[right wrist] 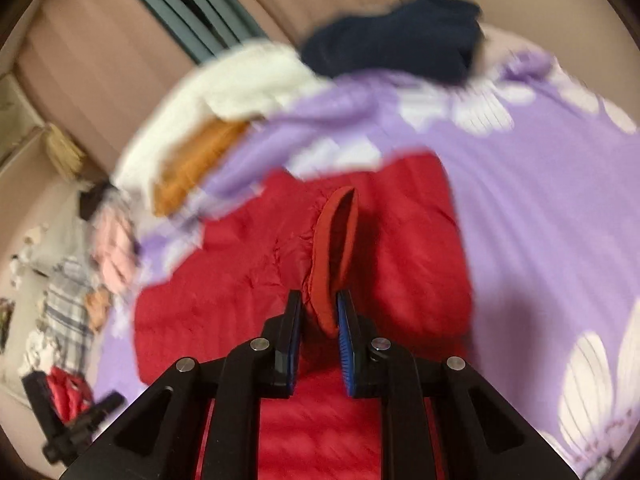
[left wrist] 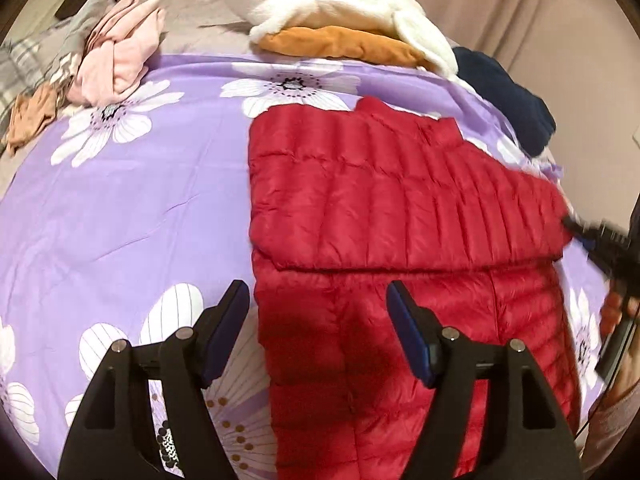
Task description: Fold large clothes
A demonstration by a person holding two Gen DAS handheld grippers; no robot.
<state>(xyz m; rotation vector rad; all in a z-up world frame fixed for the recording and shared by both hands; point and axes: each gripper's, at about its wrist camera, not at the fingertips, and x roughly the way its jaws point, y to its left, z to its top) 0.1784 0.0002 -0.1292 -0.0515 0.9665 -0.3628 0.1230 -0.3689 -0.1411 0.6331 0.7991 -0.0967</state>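
1. Left gripper (left wrist: 318, 312) hangs released over the red jacket (left wrist: 400, 208), folded near the bed cover's (left wrist: 120, 208) right edge.
2. Only the right view shows the right gripper (right wrist: 319, 316) clenching the jacket's cuff (right wrist: 336, 256).

Left gripper (left wrist: 318, 304) angled downward, jaws apart, nothing between. Right gripper (right wrist: 319, 312) angled downward, jaws clamped on cloth.
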